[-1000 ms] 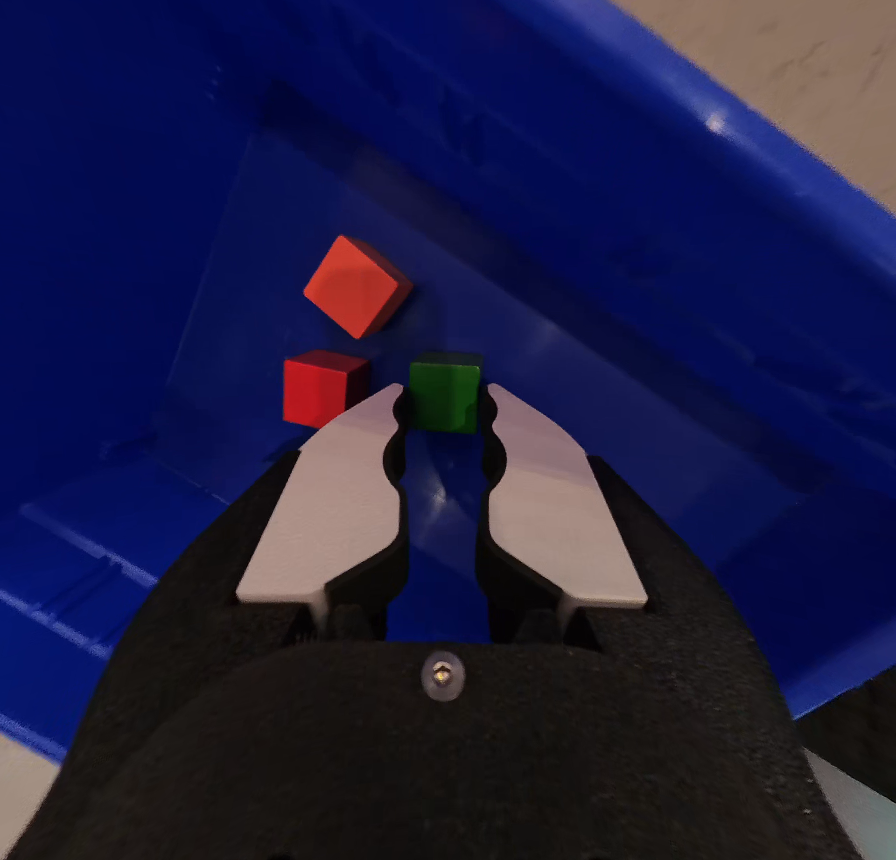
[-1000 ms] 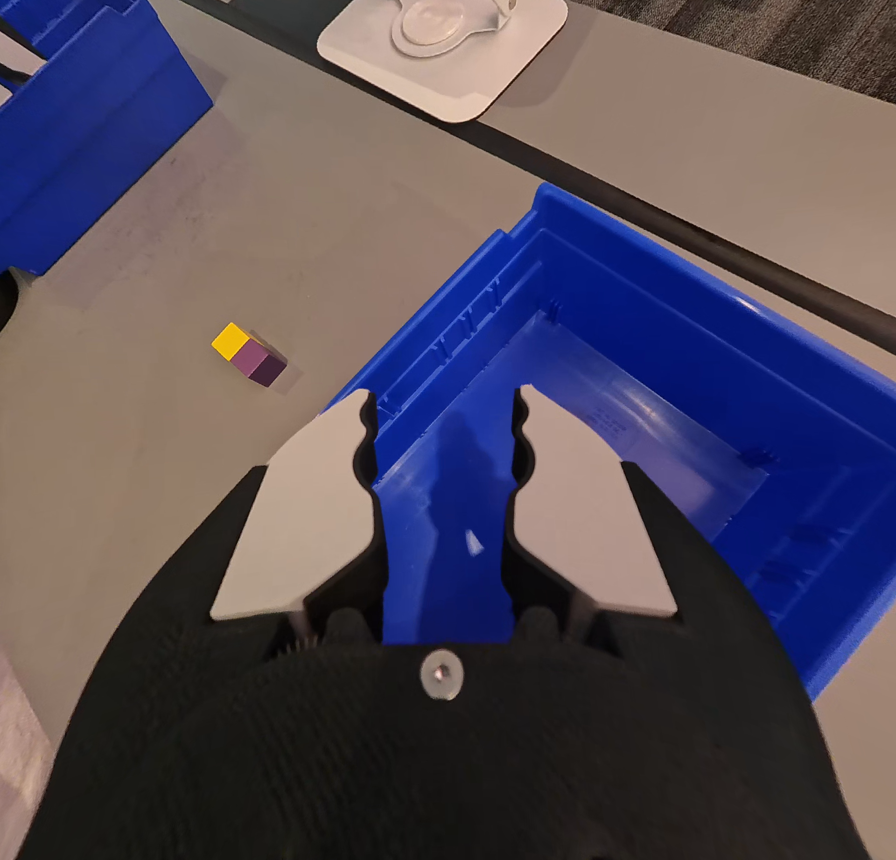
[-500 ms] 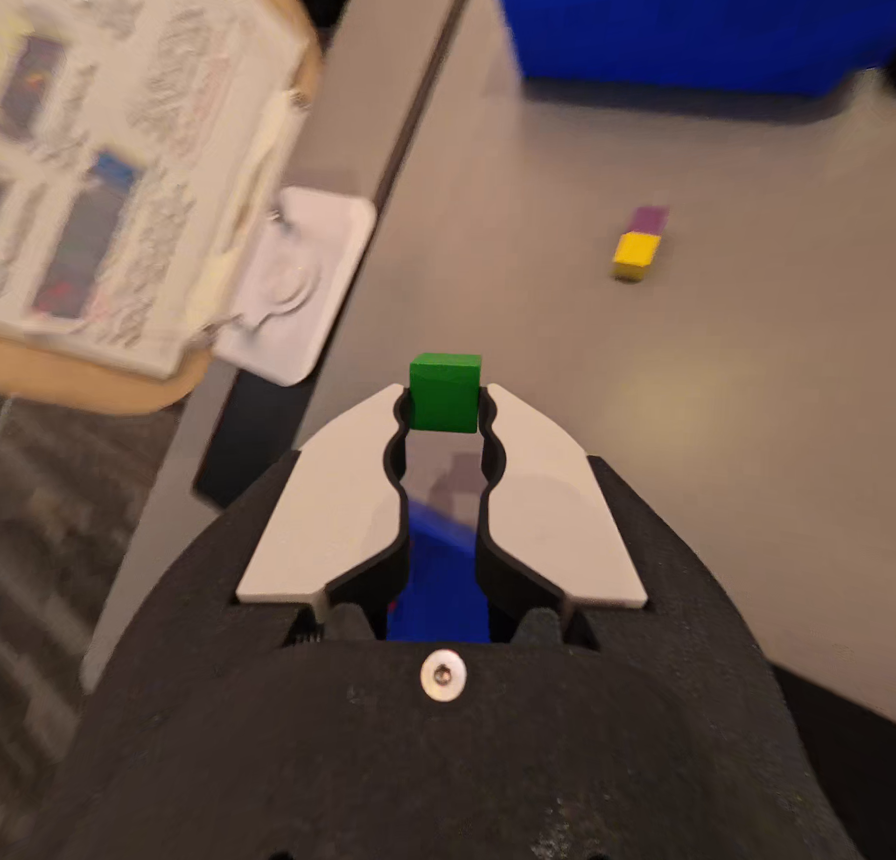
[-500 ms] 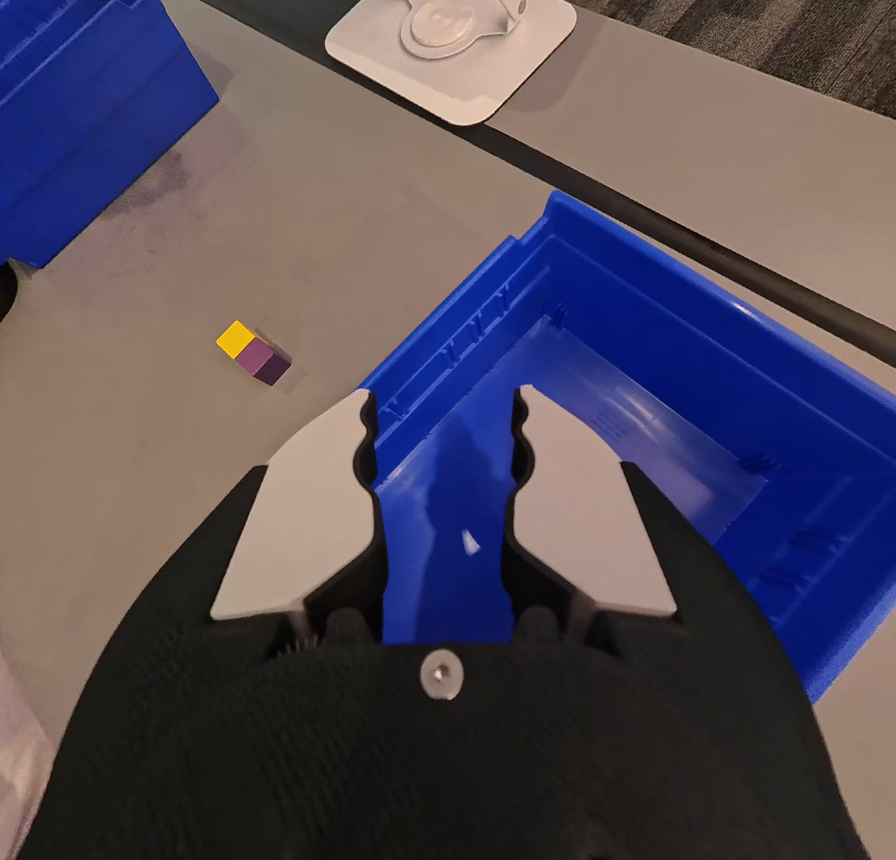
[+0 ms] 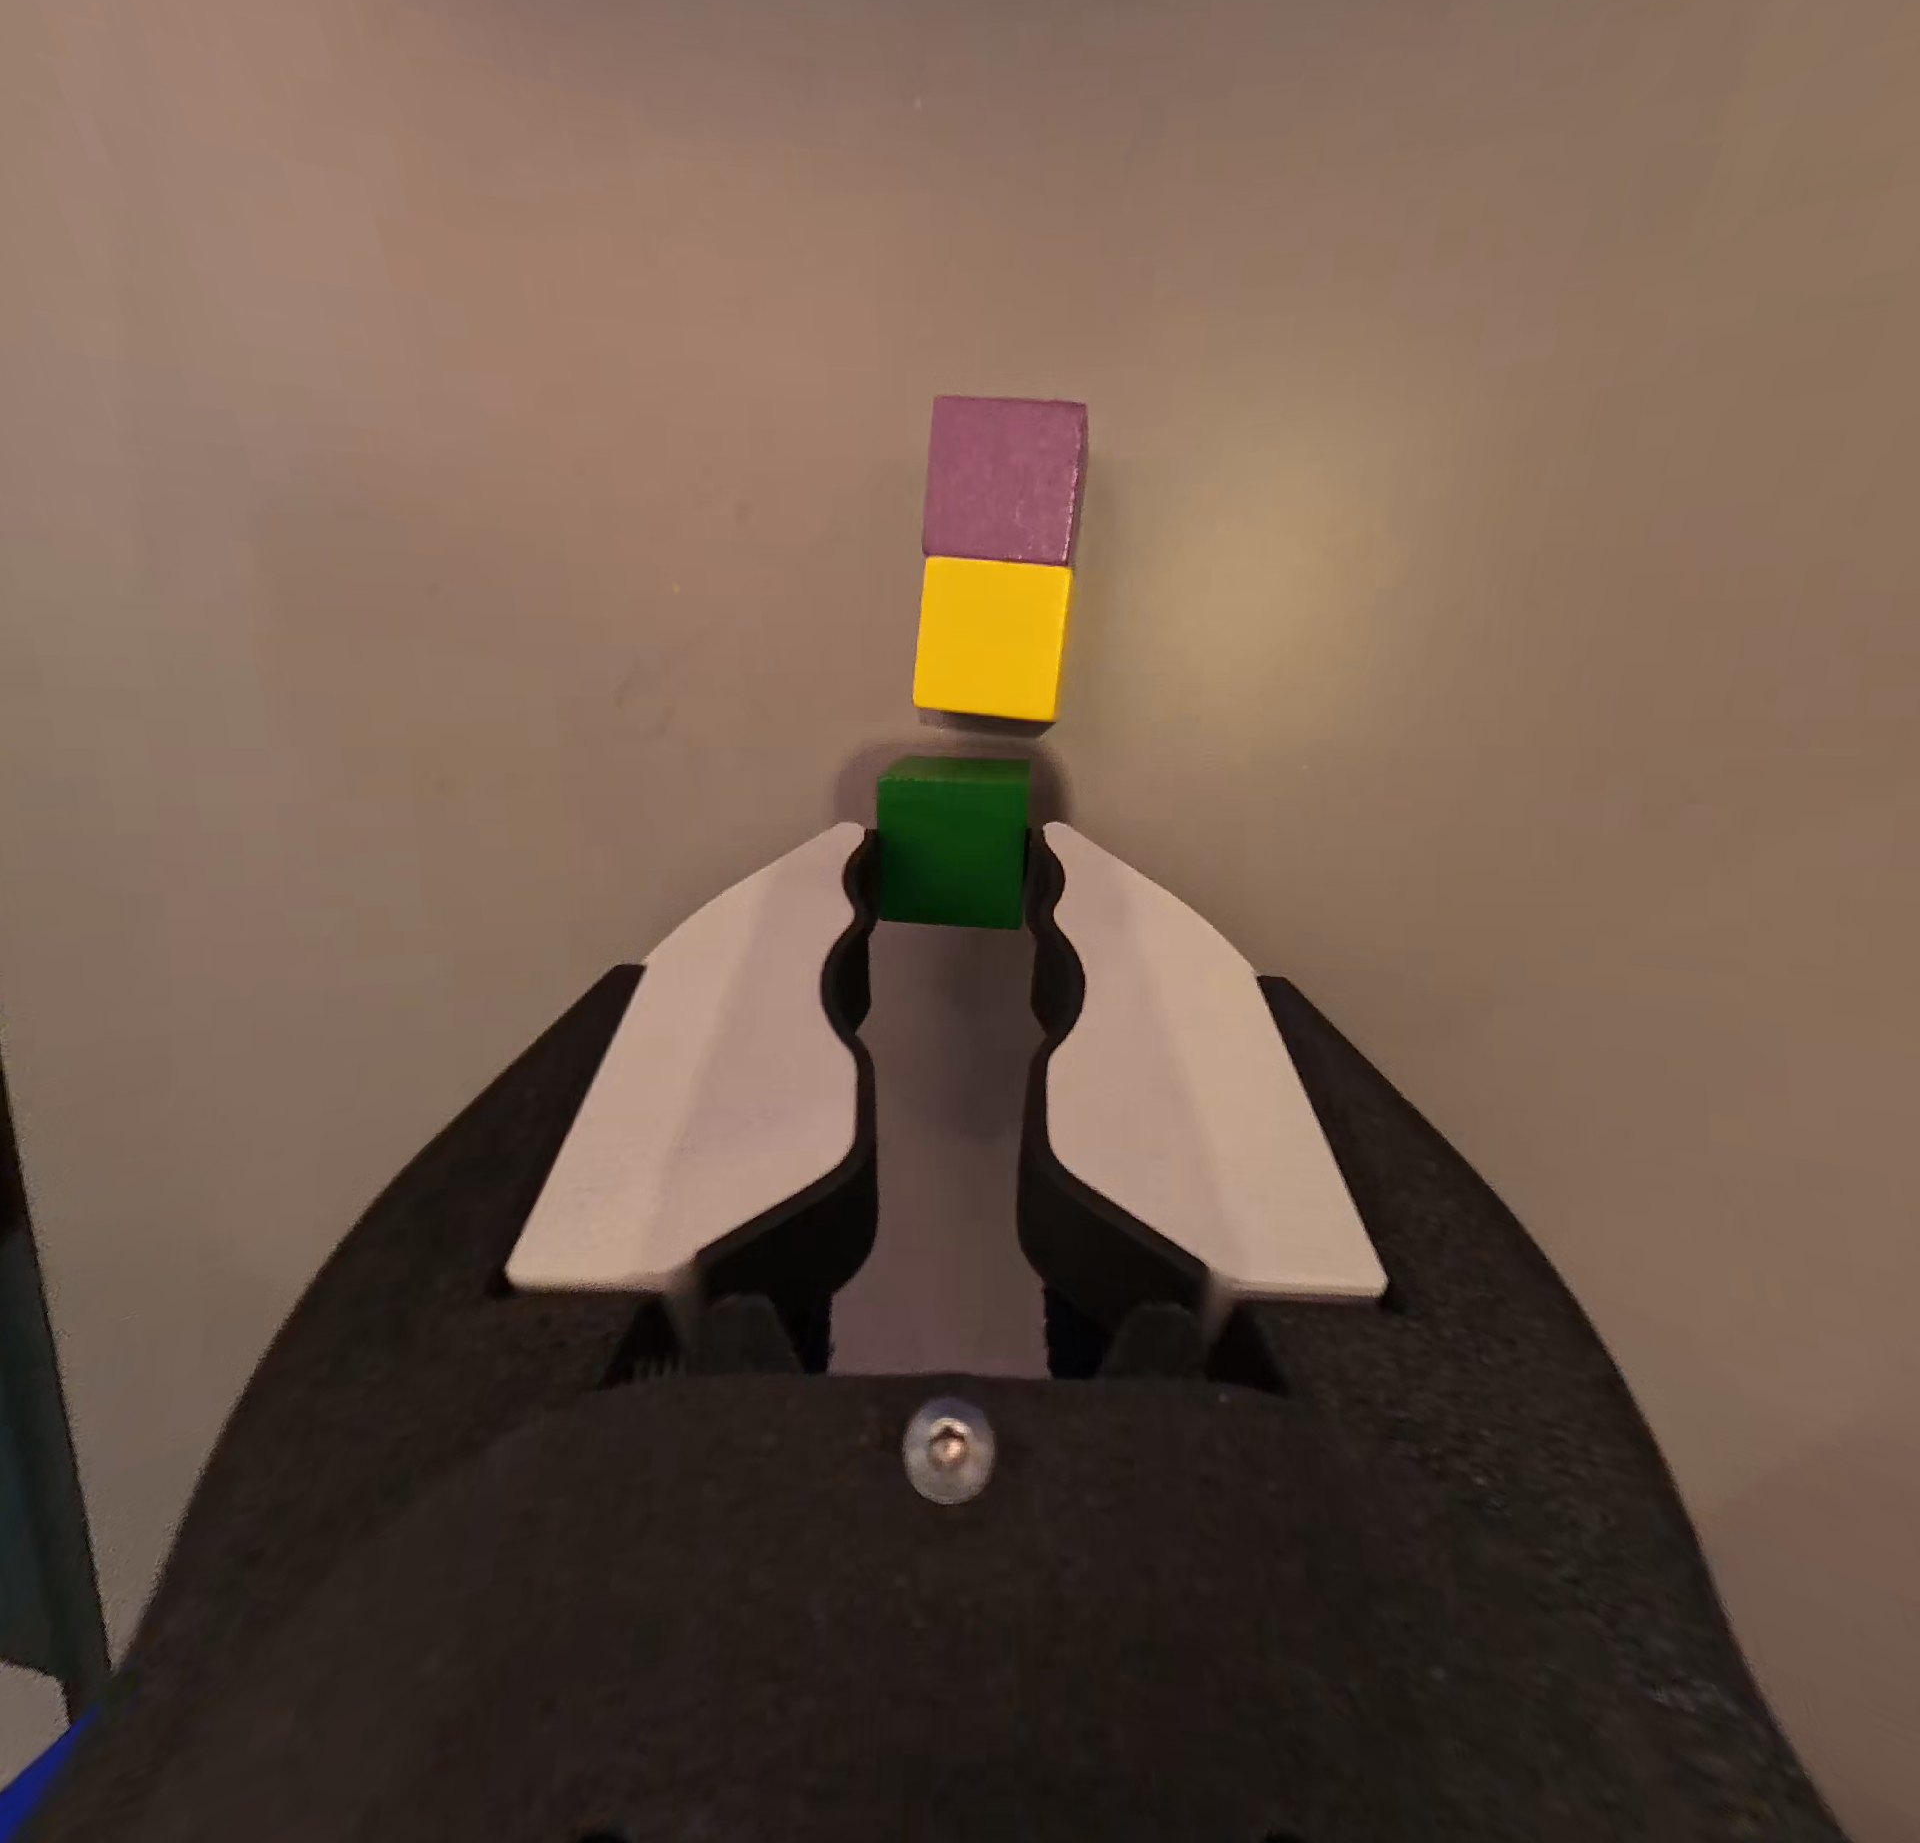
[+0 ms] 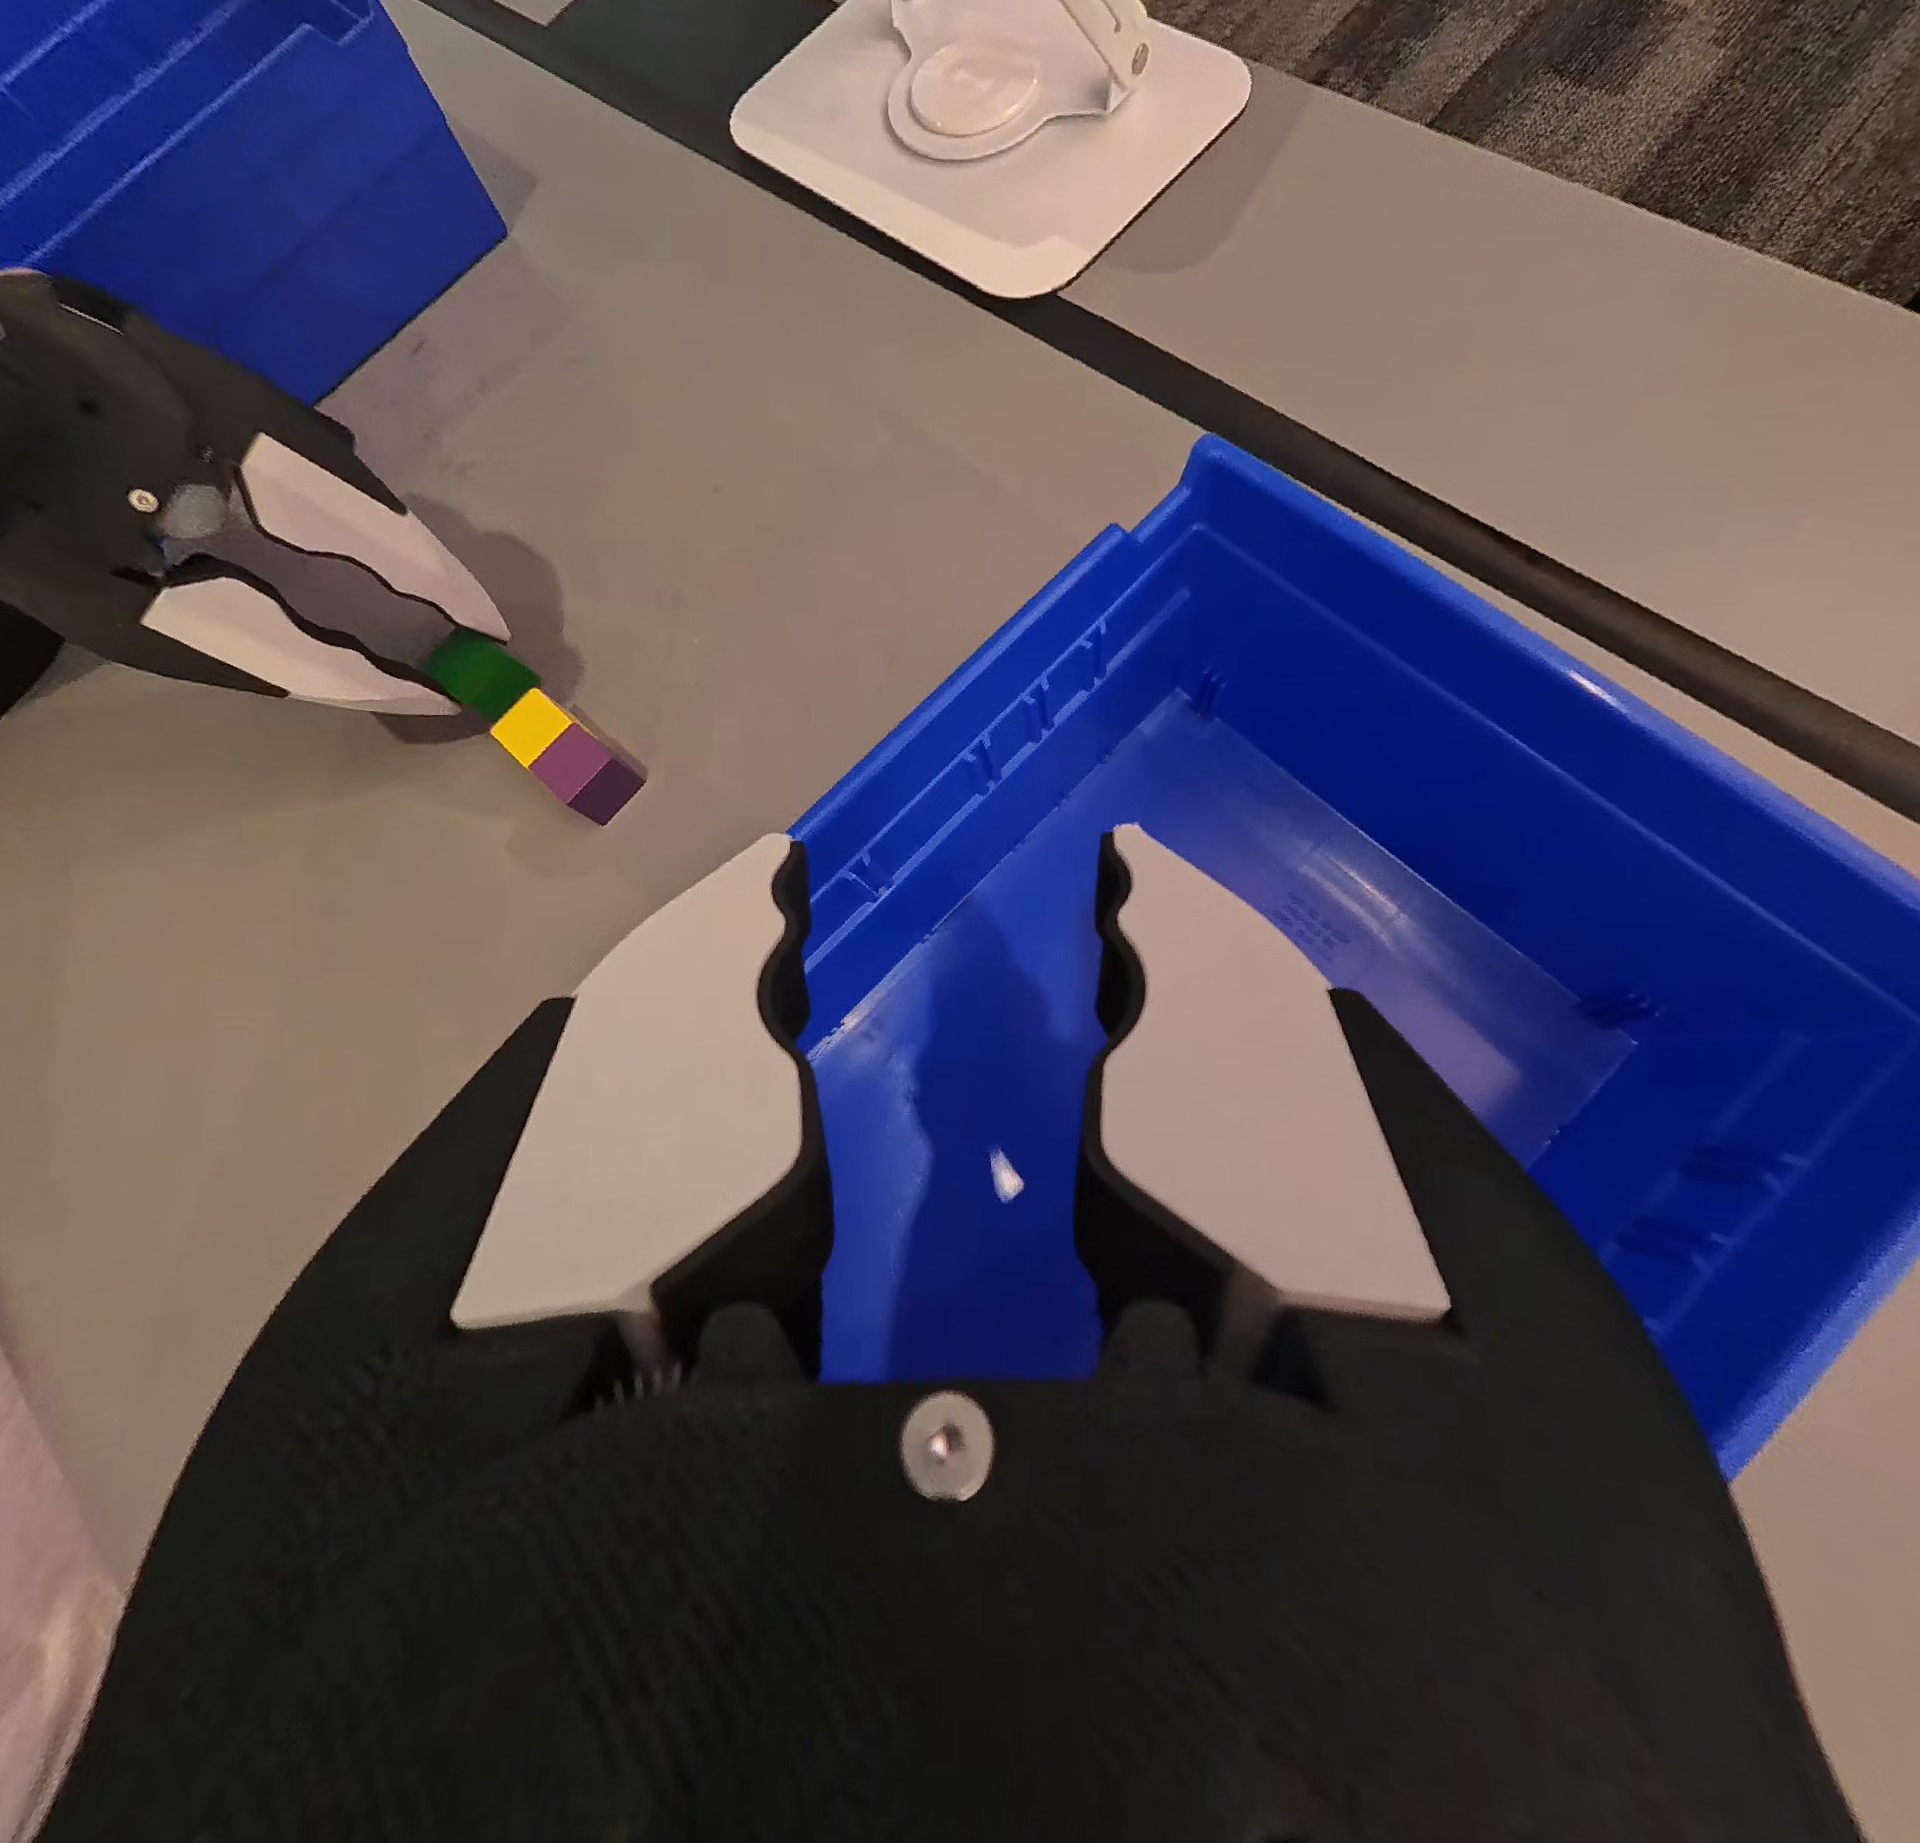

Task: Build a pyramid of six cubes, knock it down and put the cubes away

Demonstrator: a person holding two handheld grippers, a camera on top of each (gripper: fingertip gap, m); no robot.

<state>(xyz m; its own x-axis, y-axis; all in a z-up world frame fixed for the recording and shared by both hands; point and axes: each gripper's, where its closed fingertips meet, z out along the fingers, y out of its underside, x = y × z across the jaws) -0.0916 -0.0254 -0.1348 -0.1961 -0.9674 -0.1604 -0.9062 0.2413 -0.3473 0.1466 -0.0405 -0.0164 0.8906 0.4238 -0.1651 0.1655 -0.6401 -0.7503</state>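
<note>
The left gripper [image 5: 952, 837] is clamped on the green cube [image 5: 952, 843], with both fingertips pressed against opposite cube faces. One second ago this gripper held the same cube inside a blue bin beside two red cubes; half a second ago it was travelling over the table [image 5: 416, 443] with the yellow and purple cubes well off to the right. It now points down at the table, and the green cube sits in line with the yellow cube [image 5: 992, 640], just short of it; a thin gap shows between the two in the left wrist view. The purple cube [image 5: 1006, 479] touches the far face of the yellow cube. Whether the green cube rests on the table or hangs just above it cannot be told. In the right wrist view the left gripper [image 6: 473, 666] enters from the left edge, which it did not do in the earlier frames, and the green cube [image 6: 480, 673] appears beside the yellow cube [image 6: 532, 725] and purple cube [image 6: 582, 770] in one row. The right gripper [image 6: 951, 848] stands wide and holds nothing, its fingers spread over the near corner of the empty bin [image 6: 1507, 650], much as before. A second bin [image 6: 239, 172] stands at the far left, and a white stand base [image 6: 997, 162] lies beyond.
</note>
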